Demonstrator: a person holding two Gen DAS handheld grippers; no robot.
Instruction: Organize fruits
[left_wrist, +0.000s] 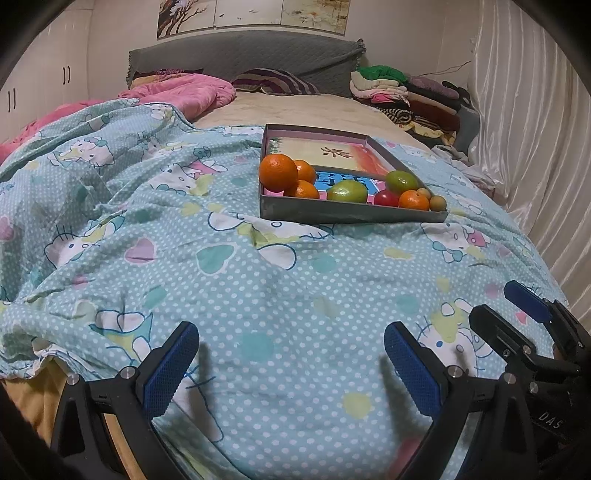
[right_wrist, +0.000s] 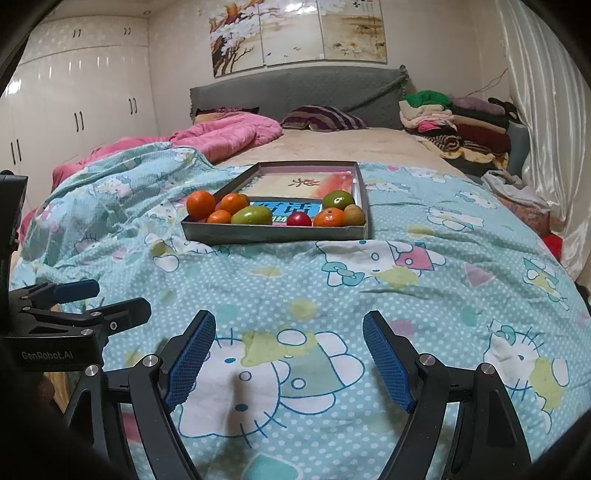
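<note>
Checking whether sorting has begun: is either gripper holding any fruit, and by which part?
Nothing is held. The left gripper and right gripper are open over the quilt, short of the tray.

Between the tongs and the box (right_wrist: 273, 234) lies a wide stretch of quilt (right_wrist: 295, 288), rumpled but bare, open to pass over. The box's low front wall stands in the way of a level reach; the fruit crowds just behind it: oranges (right_wrist: 201, 205) at the left, two green fruits (right_wrist: 252, 215), a red one (right_wrist: 298, 219), a brown one (right_wrist: 354, 215) in the right corner. The far half of the box is free. Left, the quilt heaps up; right, a stack of clothes (right_wrist: 458, 125) and a curtain (right_wrist: 546, 110) close in.
</note>
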